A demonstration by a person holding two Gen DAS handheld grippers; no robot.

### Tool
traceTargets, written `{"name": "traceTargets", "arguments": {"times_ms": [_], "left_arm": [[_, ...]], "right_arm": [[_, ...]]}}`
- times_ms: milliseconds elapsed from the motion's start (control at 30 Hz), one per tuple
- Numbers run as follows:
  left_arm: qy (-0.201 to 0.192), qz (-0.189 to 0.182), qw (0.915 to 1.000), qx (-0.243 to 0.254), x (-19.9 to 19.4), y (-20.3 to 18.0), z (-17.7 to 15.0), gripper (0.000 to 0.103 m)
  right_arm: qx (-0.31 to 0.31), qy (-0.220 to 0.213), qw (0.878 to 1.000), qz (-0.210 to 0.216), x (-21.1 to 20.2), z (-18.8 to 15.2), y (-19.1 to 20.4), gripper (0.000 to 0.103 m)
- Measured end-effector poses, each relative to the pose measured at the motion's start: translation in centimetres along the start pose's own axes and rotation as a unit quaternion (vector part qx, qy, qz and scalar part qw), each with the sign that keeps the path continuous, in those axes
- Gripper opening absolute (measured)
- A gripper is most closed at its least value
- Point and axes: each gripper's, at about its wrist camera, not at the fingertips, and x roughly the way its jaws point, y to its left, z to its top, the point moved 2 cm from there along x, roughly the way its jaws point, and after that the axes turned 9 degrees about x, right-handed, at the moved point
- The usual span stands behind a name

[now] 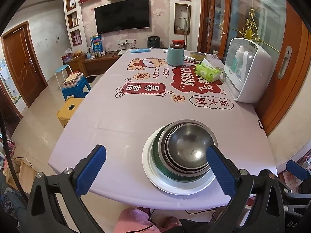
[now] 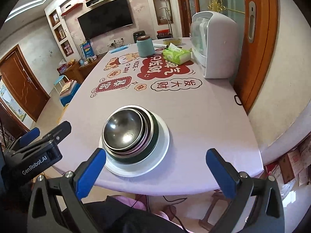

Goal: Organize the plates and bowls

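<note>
**Bowls nested, grippers idle**

Nested round steel bowls (image 1: 185,147) sit on our flat white plate (image 1: 153,174) near the pink-clothed table's (image 1: 120,116) front edge. We hold left gripper (image 1: 155,171) and right gripper (image 2: 156,171) spread wide, grasping nothing. A careless nudge could slide the stack off.

Both wrist views look from the counter's (image 1: 120,116) near edge toward the television (image 1: 122,15), left camera leftward, sharing the nearby bowl stack (image 2: 128,134).
</note>
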Motion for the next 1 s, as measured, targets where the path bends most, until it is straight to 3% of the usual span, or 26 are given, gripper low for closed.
{"name": "traceTargets", "arguments": {"times_ms": [1000], "left_arm": [[0.004, -0.002, 1.0, 0.0, 0.0, -0.6, -0.8, 0.102]], "right_arm": [[-0.013, 0.012, 1.0, 0.002, 0.1, -1.1, 0.9, 0.103]]}}
